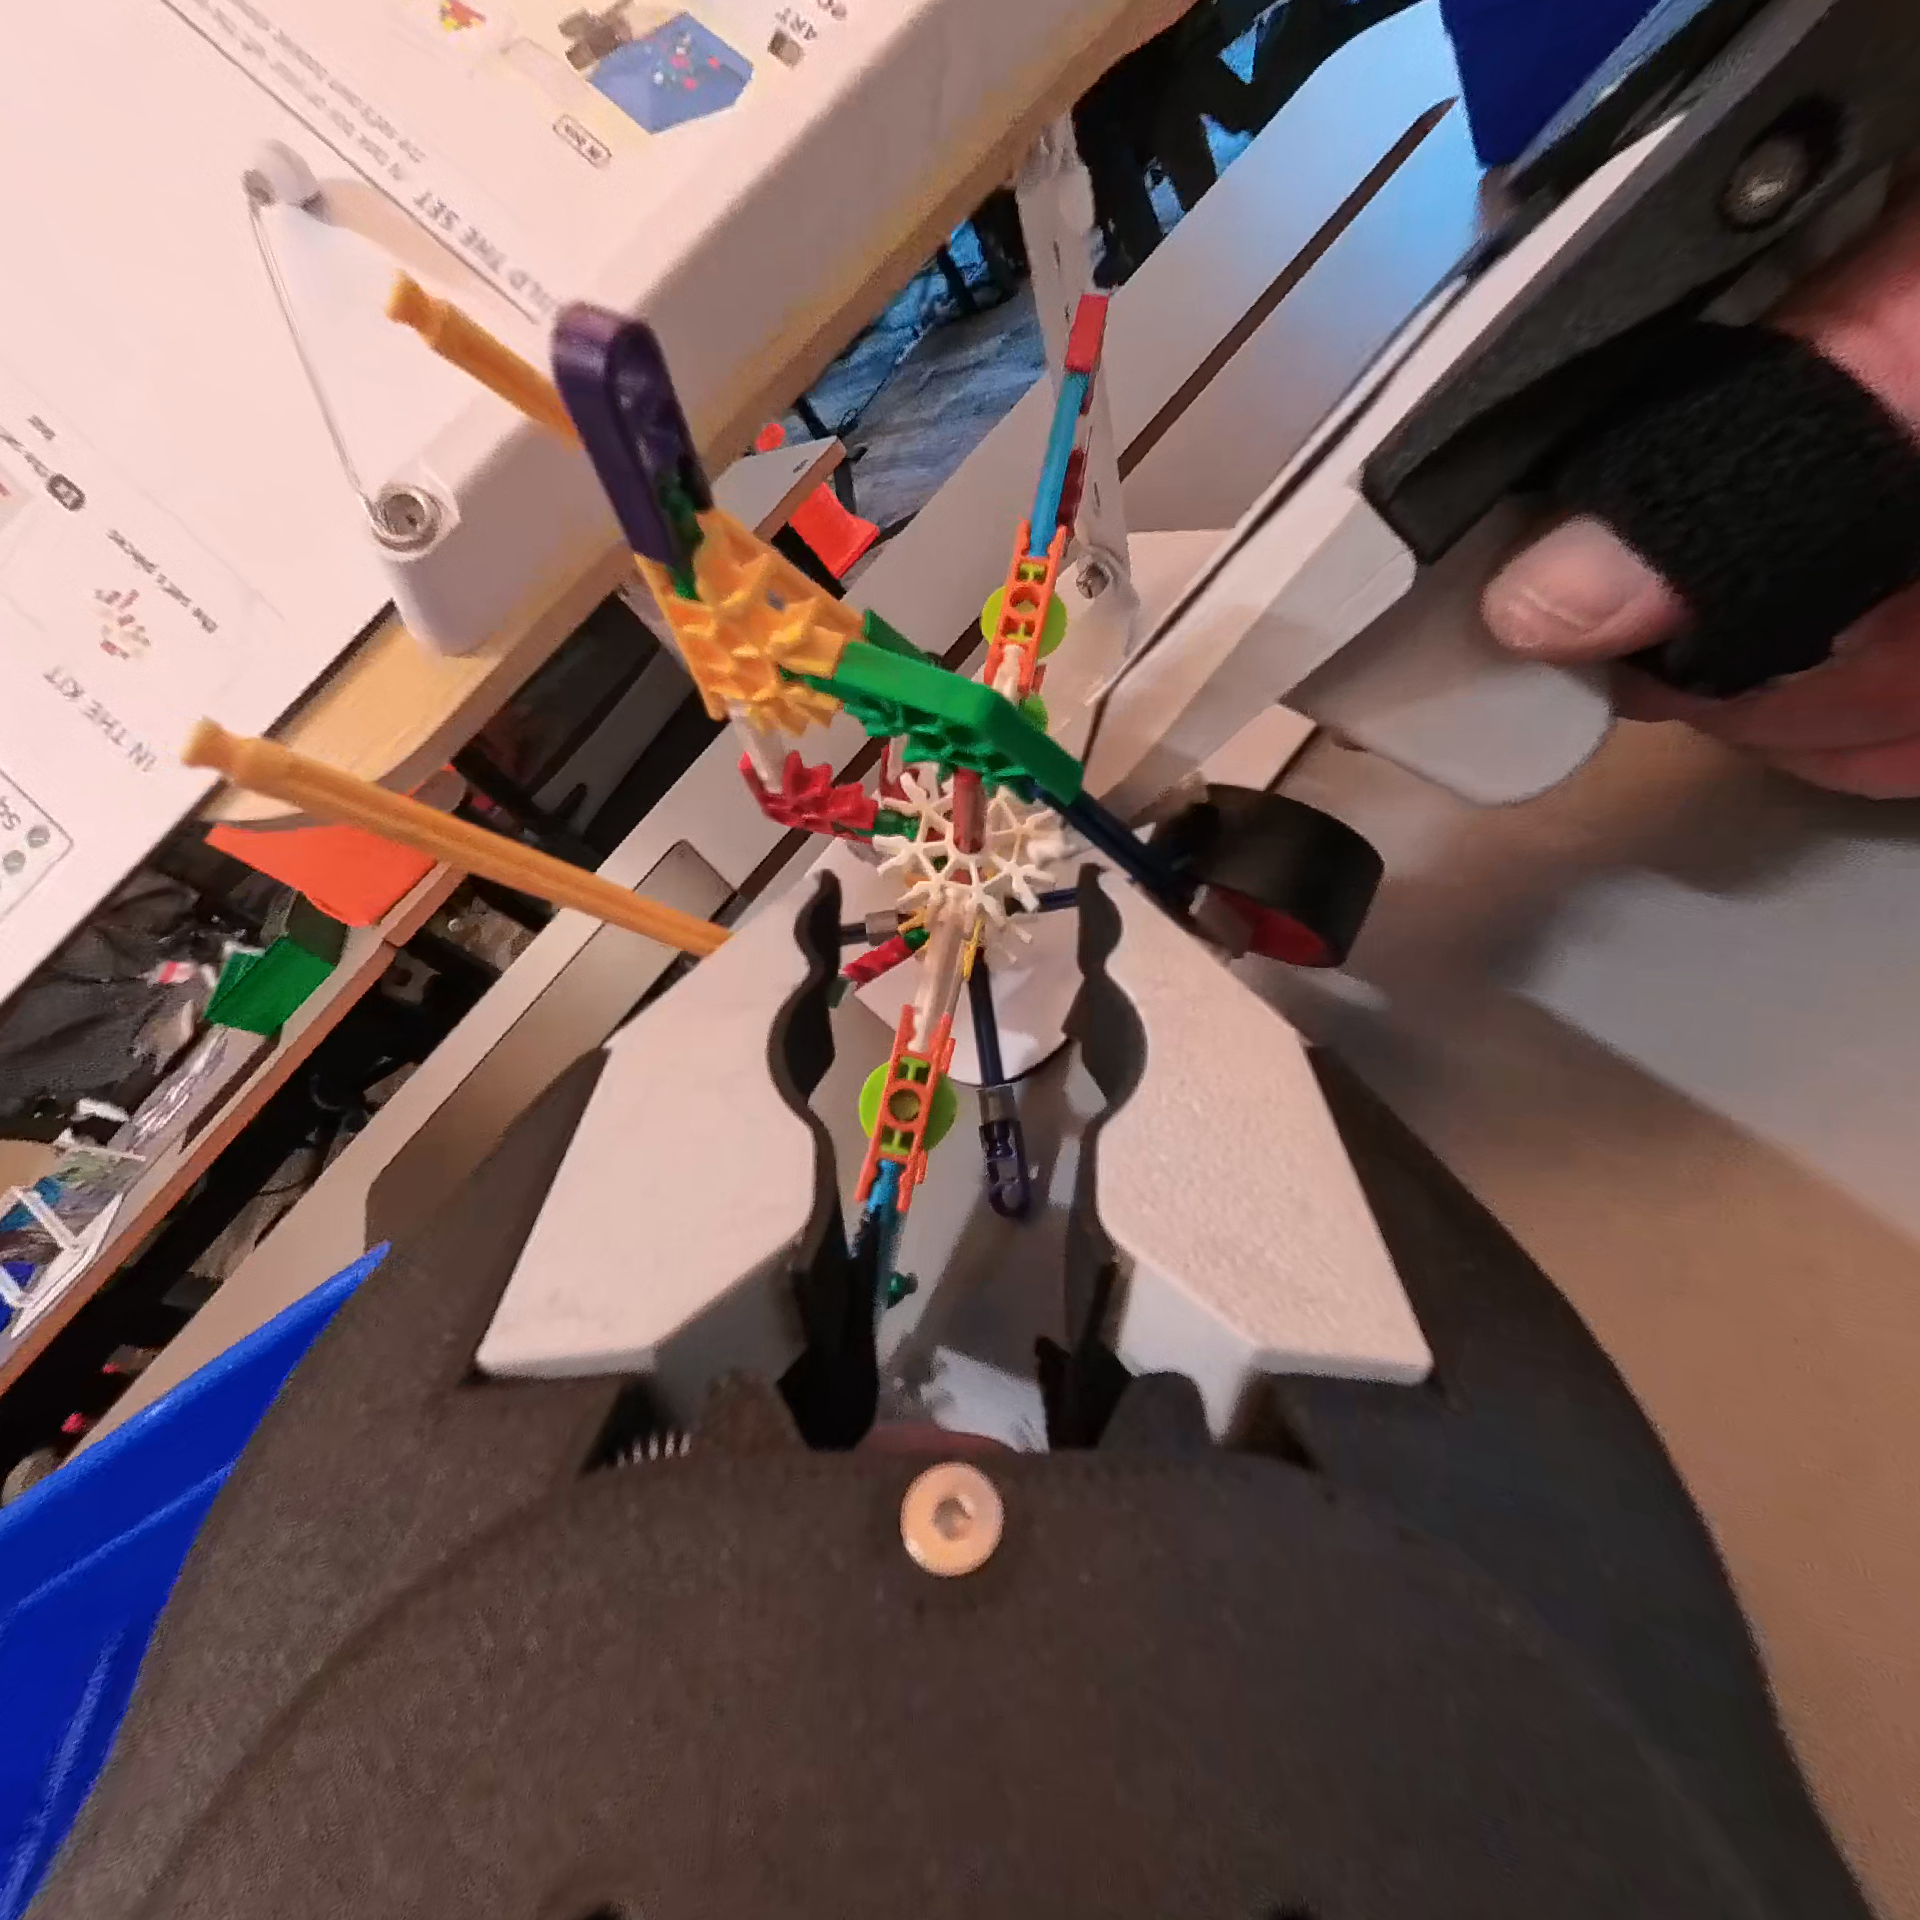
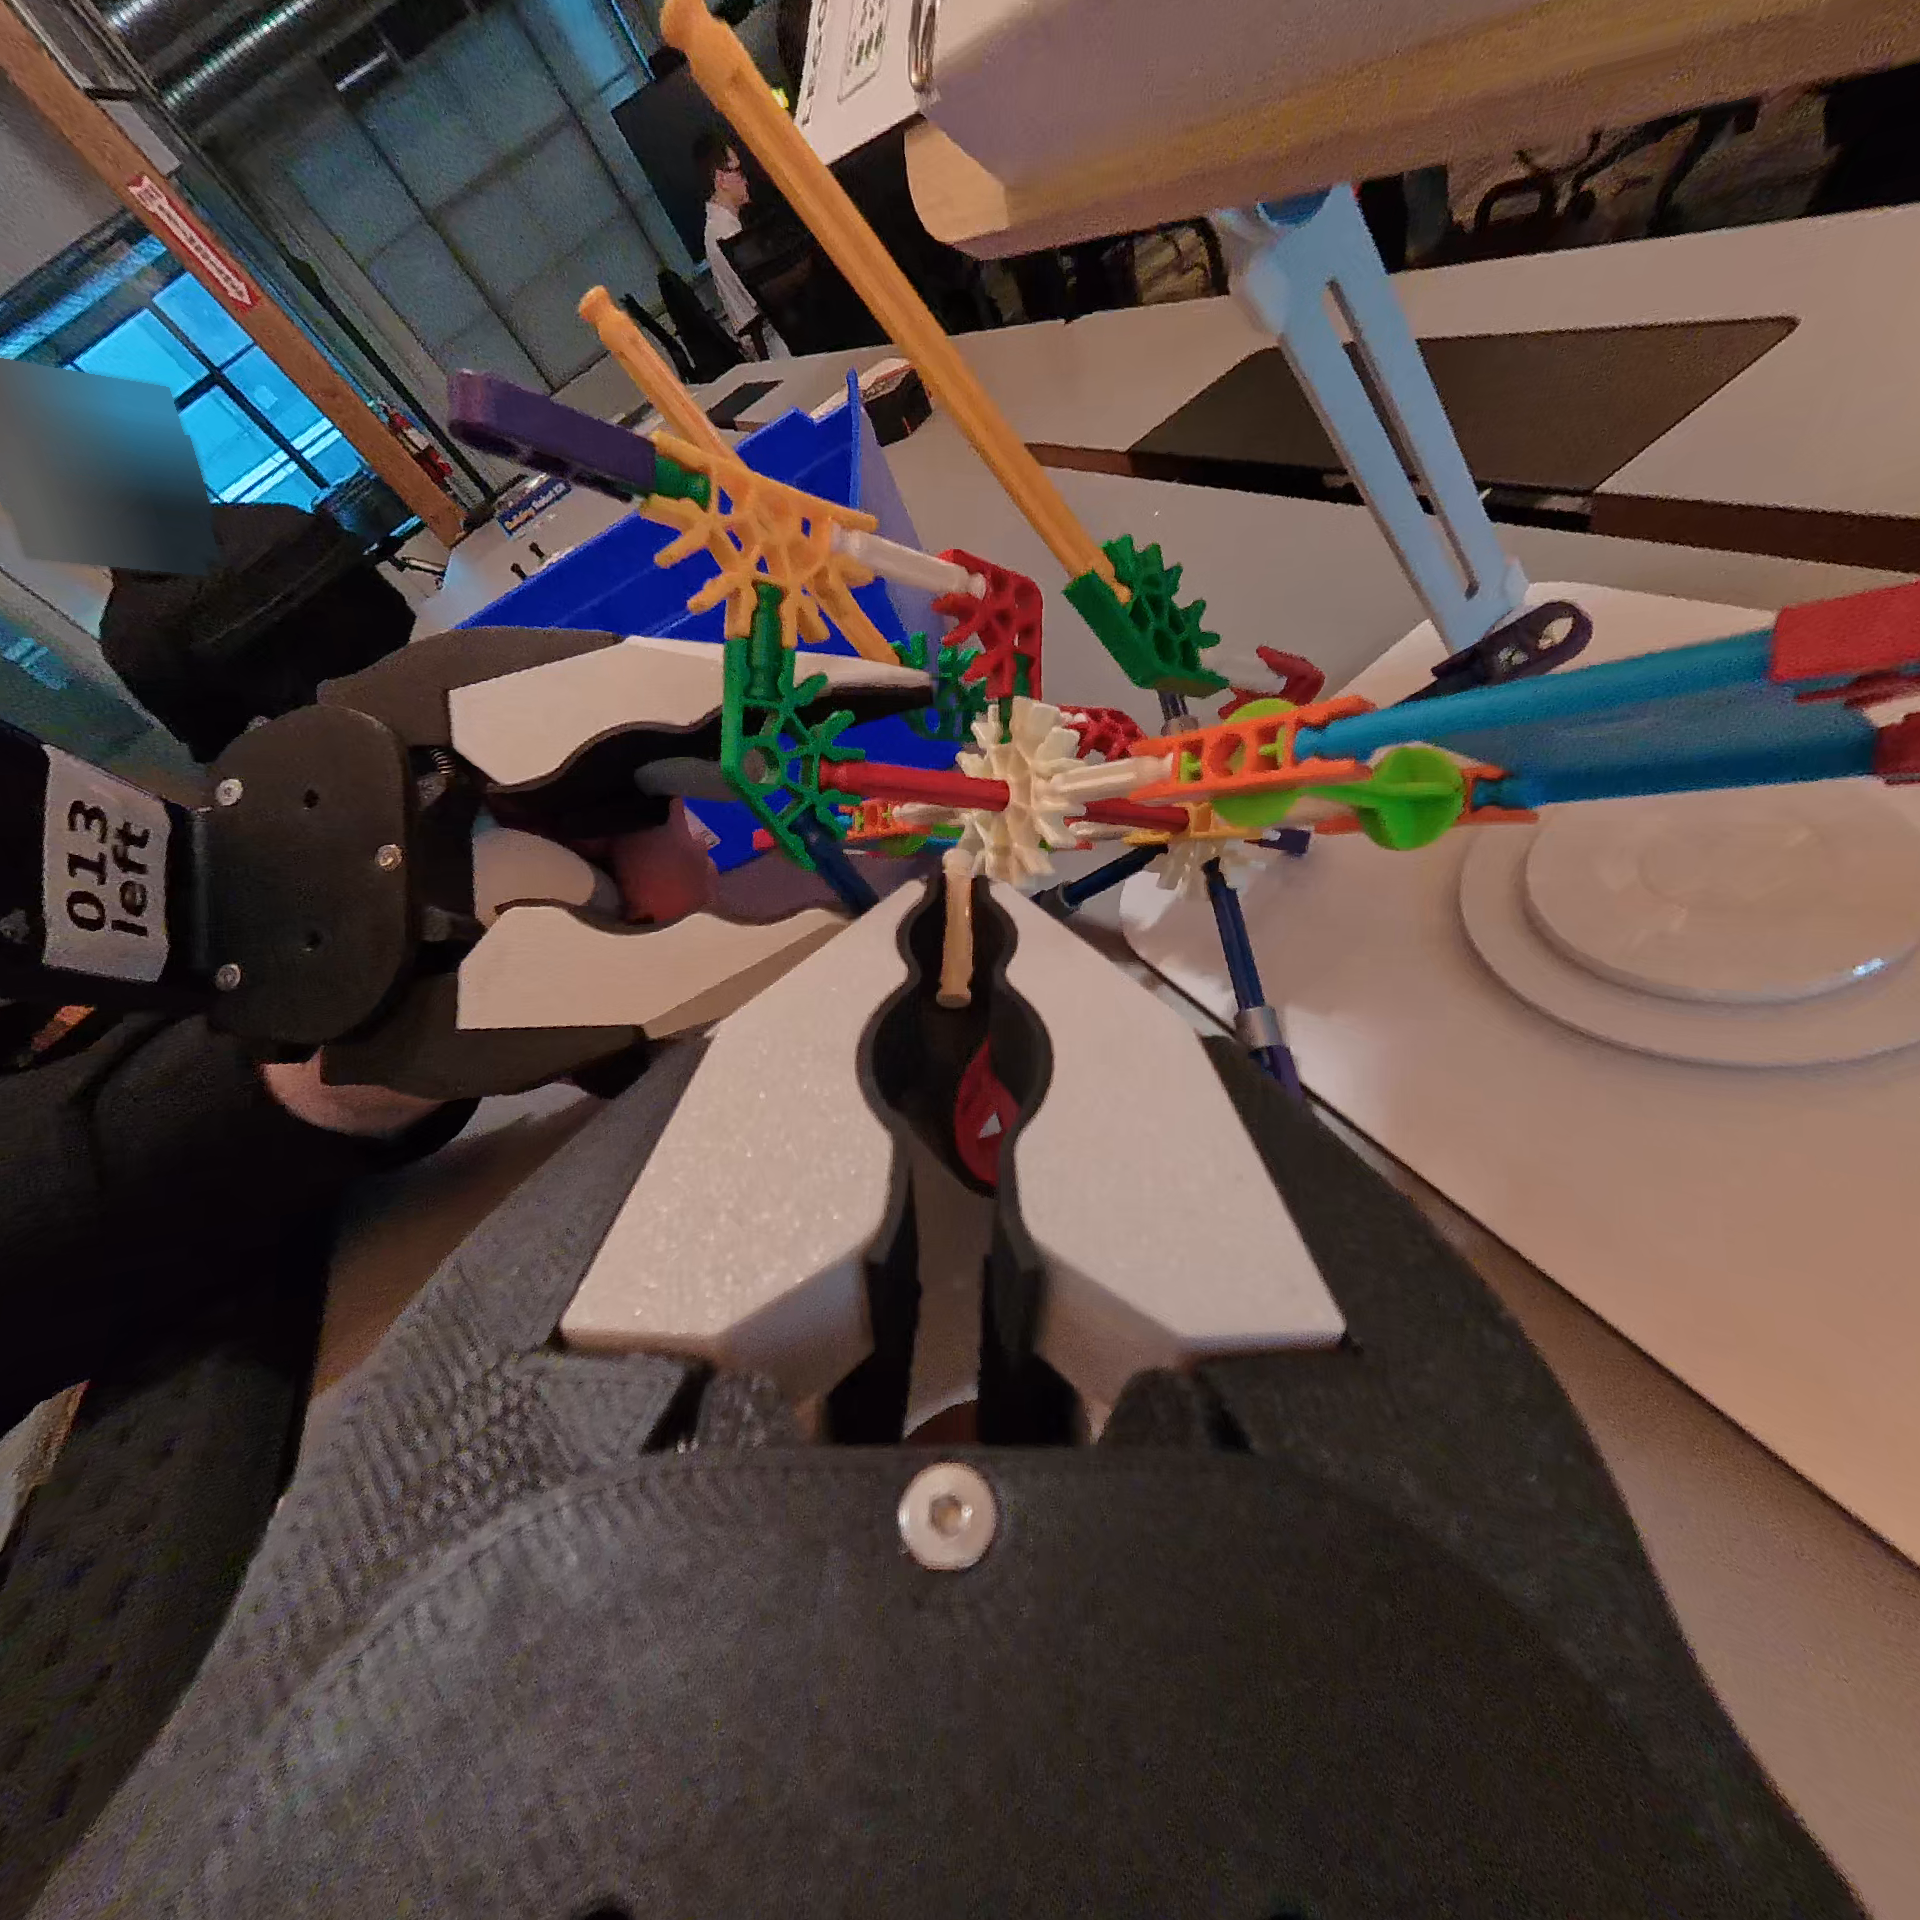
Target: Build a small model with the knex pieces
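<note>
Between the fingers of the left gripper [image 1: 954,940], a colourful rod-and-connector toy model [image 1: 935,821] is seen, with an orange ladder piece and a dark blue rod lying in the wide gap; whether anything is clamped cannot be told. A short cream rod [image 2: 954,940] of the same model is gripped by the nearly closed fingers of the right gripper [image 2: 961,914]. A printed sheet [image 1: 156,364] with lettering lies on the worktop [image 1: 499,665] behind, and a white lettered sticker [image 2: 104,868] is carried on the left gripper. The model is held above a white worktop.
</note>
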Available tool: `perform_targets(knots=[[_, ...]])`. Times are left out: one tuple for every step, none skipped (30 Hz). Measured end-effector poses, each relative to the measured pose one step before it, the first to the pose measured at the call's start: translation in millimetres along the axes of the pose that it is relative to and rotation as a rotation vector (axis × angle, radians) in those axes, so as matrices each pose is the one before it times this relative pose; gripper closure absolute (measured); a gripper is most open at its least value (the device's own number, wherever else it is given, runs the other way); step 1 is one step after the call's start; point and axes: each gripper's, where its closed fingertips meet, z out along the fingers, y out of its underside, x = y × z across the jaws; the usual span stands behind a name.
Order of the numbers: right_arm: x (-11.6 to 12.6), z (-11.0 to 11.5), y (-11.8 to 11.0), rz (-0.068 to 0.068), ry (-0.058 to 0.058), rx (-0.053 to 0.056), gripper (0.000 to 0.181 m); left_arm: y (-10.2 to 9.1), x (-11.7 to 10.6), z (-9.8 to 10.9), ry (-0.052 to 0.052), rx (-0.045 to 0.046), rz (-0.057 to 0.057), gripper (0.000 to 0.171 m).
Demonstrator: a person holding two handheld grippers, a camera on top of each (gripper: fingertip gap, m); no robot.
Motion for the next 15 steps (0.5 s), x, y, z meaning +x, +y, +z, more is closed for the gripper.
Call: perform_targets(knots=[[0.56, 0.12, -1.55, -0.0045, 0.0044, 0.0036, 0.179, -1.44, 0.09, -1.67, 0.0079, 0.00953, 0.0121, 0.128], [0.59, 0.17, -1.68, -0.0013, -0.0008, 0.0024, 0.179, 0.24, 0.35, 0.17, 0.0069, -0.00079, 0.0123, 0.129], [0.55, 0.23, -2.33, -0.0014, -0.0027, 0.0058, 0.18, 0.9, 1.84, 1.3, 0.0134, -0.0027, 0.0105, 0.13], [0.69, 0.22, -2.62, -0.0025, -0.0018, 0.0084, 0.18, 0.94, 2.24, 1.4, 0.0113, -0.00069, 0.0194, 0.13], [0.02, 0.51, -1.34, -0.0008, -0.0057, -0.0017, 0.18, 0.34, -0.44, 0.86, -0.0085, 0.00349, 0.0323, 0.131], [-1.71, 0.21, -1.27, 0.0025, -0.0166, -0.0017, 0.18, -0.76, -1.95, 0.28, -0.016, 0.00804, 0.0366, 0.134], [-3.15, 0.13, -1.92, 0.0045, -0.0272, 0.0037, 0.18, -0.3, -0.04, 0.46, 0.0011, 0.00399, 0.0243, 0.135], [-1.96, 0.24, -1.52, 0.0003, -0.0218, -0.0039, 0.18, 0.56, 0.2, 0.78, 0.0057, 0.0, 0.0108, 0.139], [-0.12, -0.12, -2.13, -0.0067, -0.0111, -0.0033, 0.18, 0.82, -0.94, 0.5, -0.0008, 0.0036, 0.0161, 0.141], [0.35, -0.41, -1.92, -0.0064, -0.0092, -0.0063, 0.18, 1.7, -3.02, 0.4, -0.0096, -0.00093, 0.0232, 0.14], [0.5, -0.09, -0.7, -0.0025, -0.0105, -0.0145, 0.18, 0.73, -2.64, -0.03, -0.0043, 0.00356, 0.0174, 0.137], [0.85, 0.07, -0.12, 0.0006, -0.0104, -0.0163, 0.18, -0.08, -1.83, -0.03, 0.001, 0.00448, 0.0042, 0.138], [1.36, -0.07, -1.36, 0.0021, -0.0069, -0.0039, 0.18, -0.16, -1.43, 0.51, 0.0006, 0.00571, -0.0016, 0.143], [0.54, 0.5, -0.41, 0.0044, -0.0083, -0.0072, 0.18, -0.98, 1.47, 0.53, 0.0126, 0.01189, 0.0005, 0.144], [-0.77, 1.28, 2.59, -0.0017, -0.0128, -0.0249, 0.18, -1.53, 2.62, 0.48, 0.0119, 0.01444, 0.0046, 0.144]])
